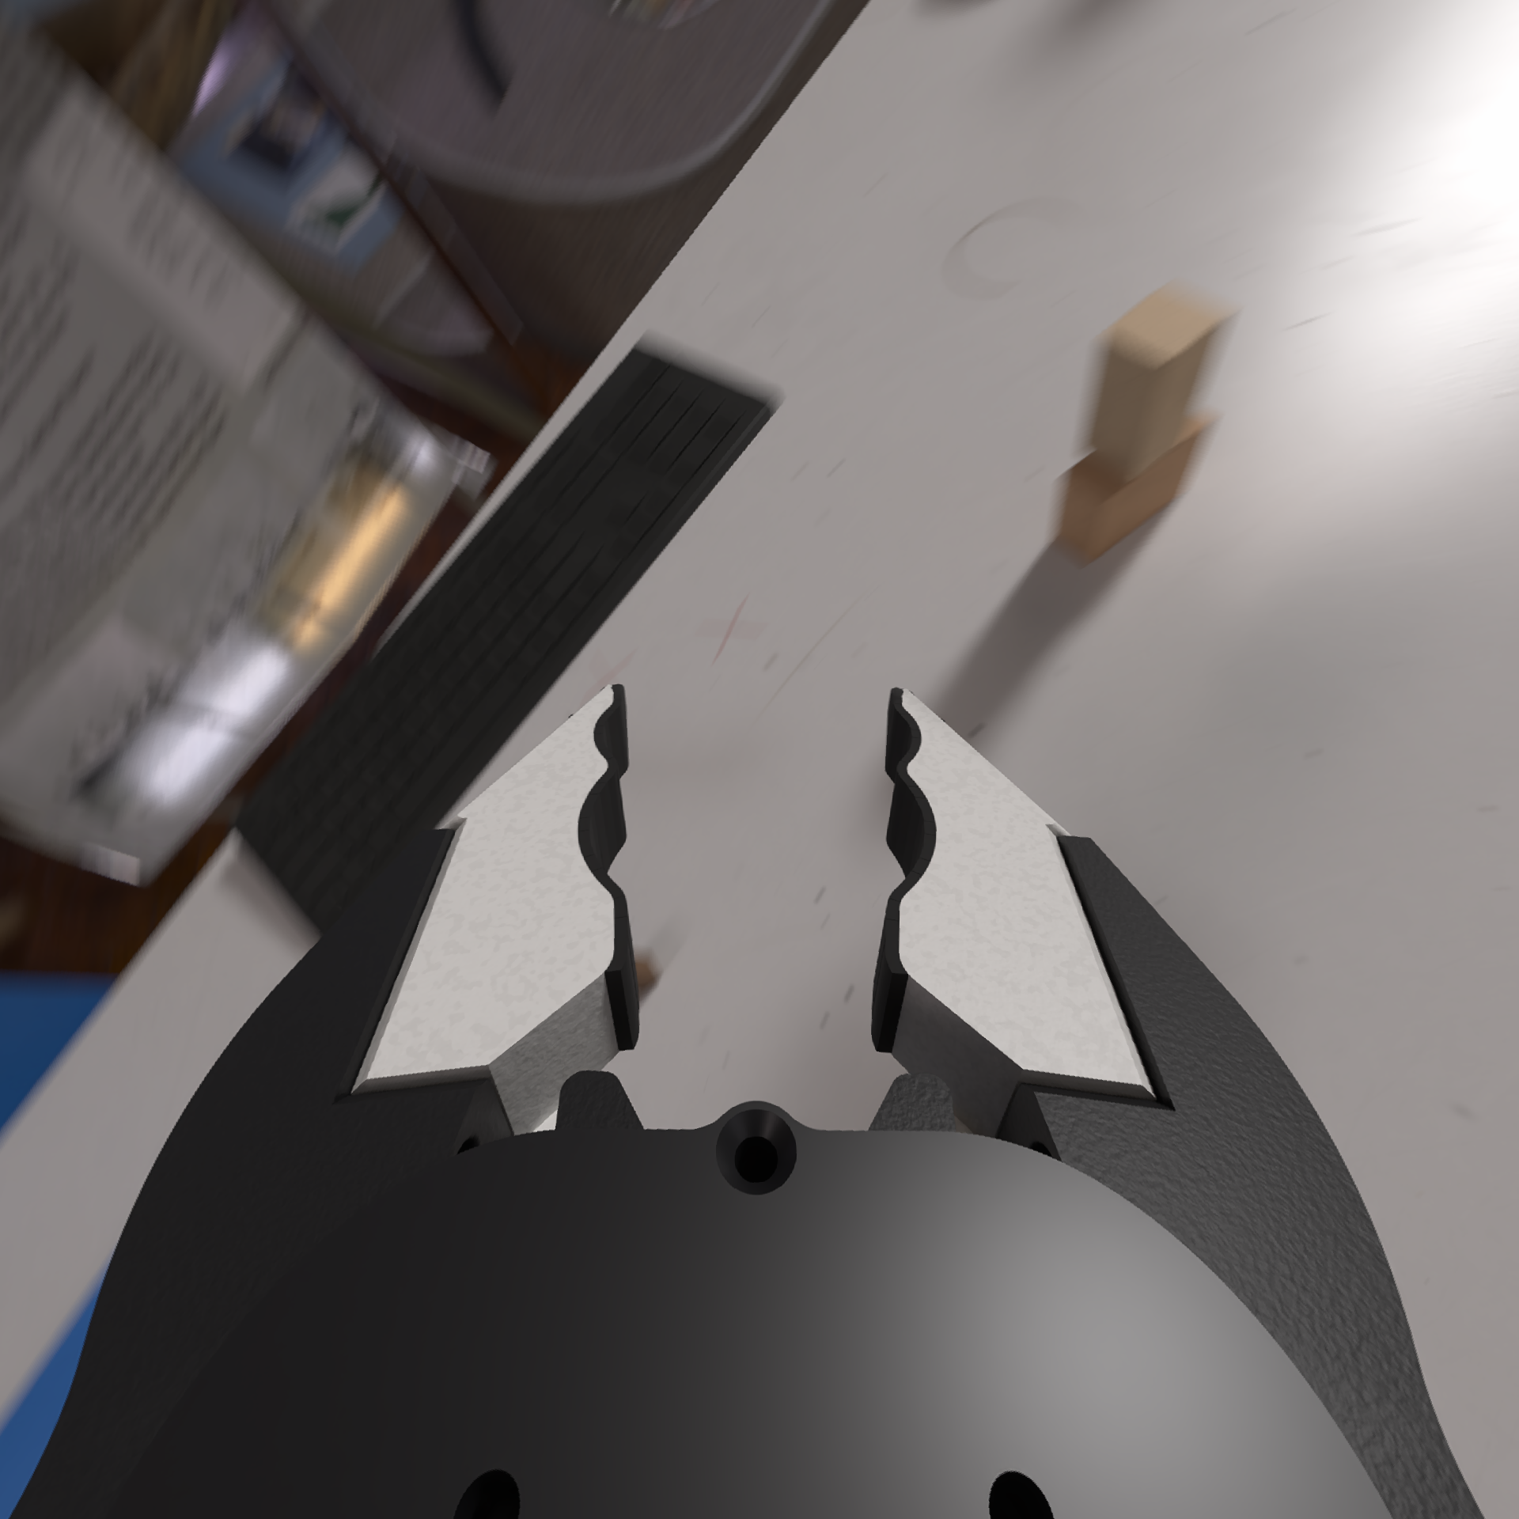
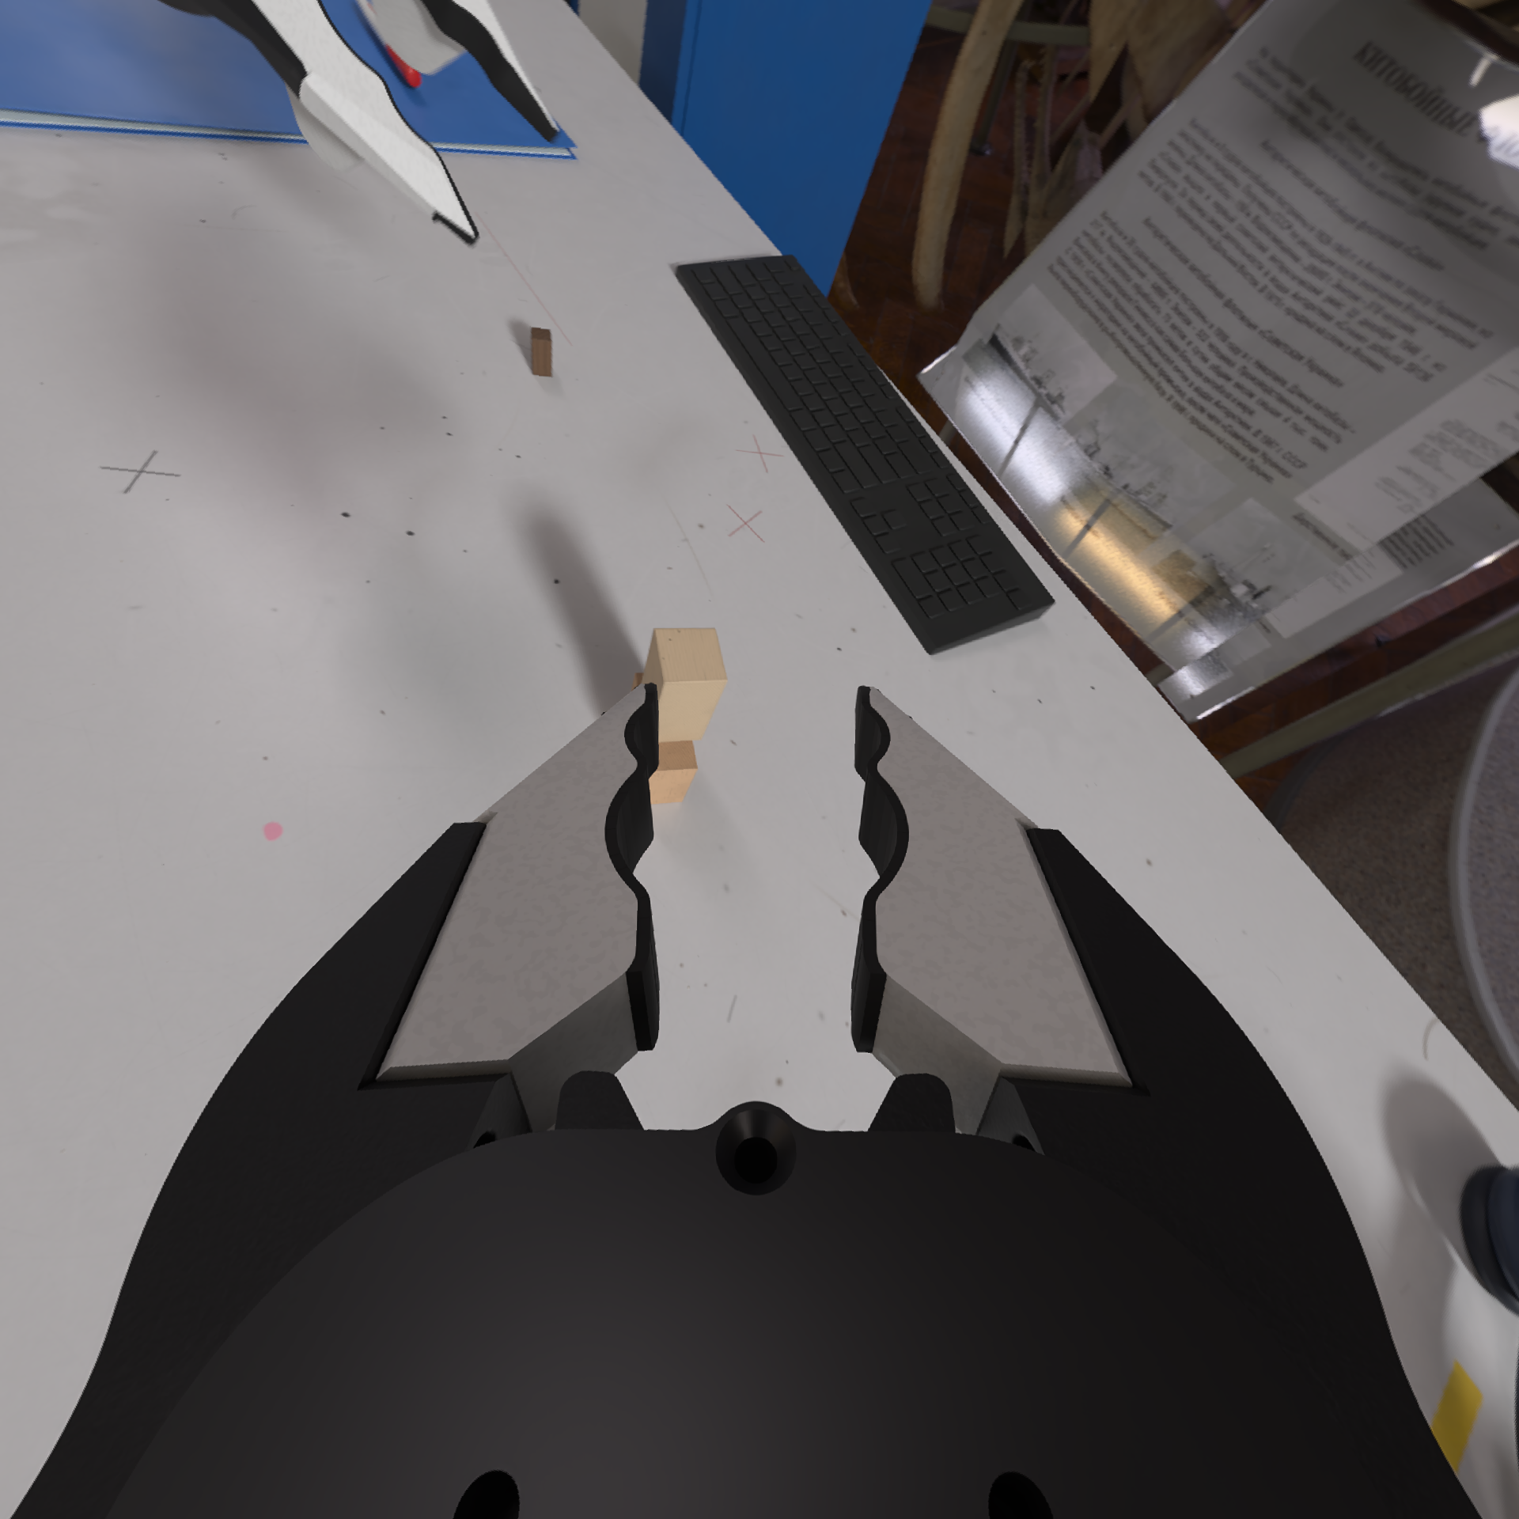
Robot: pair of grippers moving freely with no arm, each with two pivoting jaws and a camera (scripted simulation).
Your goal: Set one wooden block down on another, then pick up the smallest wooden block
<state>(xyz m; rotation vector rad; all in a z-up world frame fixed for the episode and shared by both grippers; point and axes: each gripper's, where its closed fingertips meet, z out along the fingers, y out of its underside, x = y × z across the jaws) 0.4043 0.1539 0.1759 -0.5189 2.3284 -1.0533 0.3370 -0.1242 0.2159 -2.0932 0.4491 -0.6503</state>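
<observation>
A tall pale wooden block (image 2: pixel 686 682) stands on a lower, flat wooden block (image 2: pixel 676 774) on the white table (image 2: pixel 247 657). My right gripper (image 2: pixel 756 694) is open and empty; the stack is just beyond its left fingertip. A small dark-brown block (image 2: pixel 541 351) lies farther off, alone. My left gripper (image 2: pixel 510 177) hovers open beyond it. In the blurred left wrist view the left gripper (image 1: pixel 756 699) is open and empty. The tall block (image 1: pixel 1151 378) on the flat block (image 1: pixel 1122 501) shows at the upper right. A sliver of the small block (image 1: pixel 651 974) shows beside the left finger.
A black keyboard (image 2: pixel 863 444) lies along the table's right edge and also shows in the left wrist view (image 1: pixel 534 616). A blue mat (image 2: pixel 164 66) lies at the far end. A printed board (image 2: pixel 1233 329) leans beyond the edge. A white object (image 2: pixel 1479 1282) sits near right.
</observation>
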